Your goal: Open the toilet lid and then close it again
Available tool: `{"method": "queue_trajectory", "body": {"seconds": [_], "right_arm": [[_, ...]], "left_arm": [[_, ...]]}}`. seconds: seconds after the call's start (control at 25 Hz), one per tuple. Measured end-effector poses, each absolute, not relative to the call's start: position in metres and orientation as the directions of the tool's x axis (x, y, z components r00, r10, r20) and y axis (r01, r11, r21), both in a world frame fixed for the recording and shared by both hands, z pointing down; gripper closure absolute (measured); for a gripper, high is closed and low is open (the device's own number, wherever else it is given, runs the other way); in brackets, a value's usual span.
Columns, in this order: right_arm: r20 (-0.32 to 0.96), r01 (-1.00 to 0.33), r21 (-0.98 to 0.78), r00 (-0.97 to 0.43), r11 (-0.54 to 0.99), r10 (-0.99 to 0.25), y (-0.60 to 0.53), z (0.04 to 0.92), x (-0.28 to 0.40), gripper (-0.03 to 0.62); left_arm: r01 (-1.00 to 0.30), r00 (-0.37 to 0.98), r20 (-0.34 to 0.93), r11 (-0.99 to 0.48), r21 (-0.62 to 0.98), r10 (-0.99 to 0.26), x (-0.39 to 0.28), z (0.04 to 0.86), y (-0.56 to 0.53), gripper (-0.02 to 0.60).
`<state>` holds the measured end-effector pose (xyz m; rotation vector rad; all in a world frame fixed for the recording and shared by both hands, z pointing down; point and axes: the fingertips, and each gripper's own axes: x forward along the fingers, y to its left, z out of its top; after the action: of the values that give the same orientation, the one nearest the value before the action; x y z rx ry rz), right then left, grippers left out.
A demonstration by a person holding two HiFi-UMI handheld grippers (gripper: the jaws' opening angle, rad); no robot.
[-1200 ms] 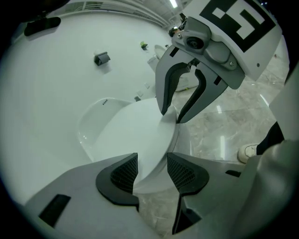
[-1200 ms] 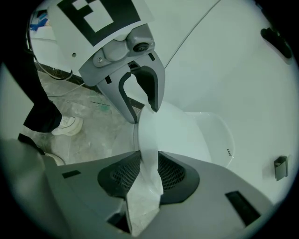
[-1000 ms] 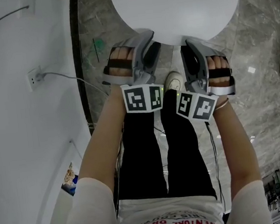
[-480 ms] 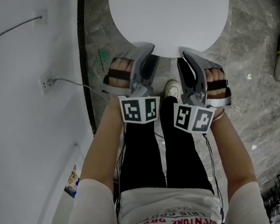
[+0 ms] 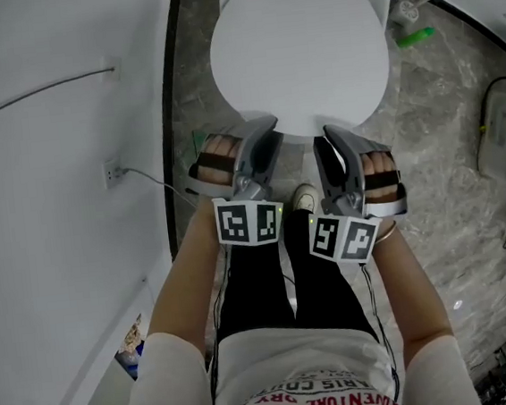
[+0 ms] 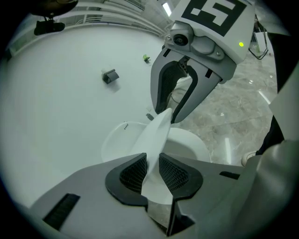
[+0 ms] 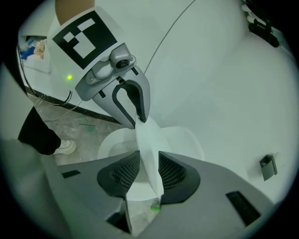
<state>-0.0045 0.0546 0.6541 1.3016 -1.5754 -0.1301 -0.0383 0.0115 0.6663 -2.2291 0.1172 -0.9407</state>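
While the right gripper (image 7: 148, 169) pinches it, the glossy oval lid (image 5: 301, 57) tilts.

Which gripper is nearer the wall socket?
The left gripper, beside the wall, jaws just closing on the toilet lid; the right gripper lies beyond it.

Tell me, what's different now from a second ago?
The left gripper and right gripper lifted the front edge of the toilet lid off the seat; the left gripper's fingers have just been closing on that edge. Unchanged: both grippers at that edge, the person standing in front.
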Motion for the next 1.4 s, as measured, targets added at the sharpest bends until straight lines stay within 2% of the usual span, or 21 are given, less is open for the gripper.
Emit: {"method": "queue_trajectory", "body": {"seconds": [0.36,0.68,0.96,1.4], "right_arm": [[0.651,-0.649,0.614,0.094,0.449,-0.754,0.025,0.591,0.021,0.494],[0.667,-0.651,0.611,0.116,0.451,-0.735,-0.006,0.562,0.044,0.531],[0.663,-0.661,0.618,0.149,0.425,-0.734,-0.038,0.530,0.075,0.554],[0.640,-0.720,0.612,0.207,0.328,-0.740,-0.101,0.482,0.137,0.556]], "left_arm": [[0.146,0.731,0.604,-0.792,-0.592,-0.317,-0.009,0.601,-0.018,0.497],[0.110,0.761,0.580,-0.823,-0.558,-0.291,0.012,0.561,-0.048,0.497],[0.168,0.792,0.566,-0.810,-0.562,-0.228,0.042,0.524,-0.078,0.505],[0.232,0.821,0.554,-0.807,-0.544,-0.138,0.104,0.476,-0.139,0.508]]}}
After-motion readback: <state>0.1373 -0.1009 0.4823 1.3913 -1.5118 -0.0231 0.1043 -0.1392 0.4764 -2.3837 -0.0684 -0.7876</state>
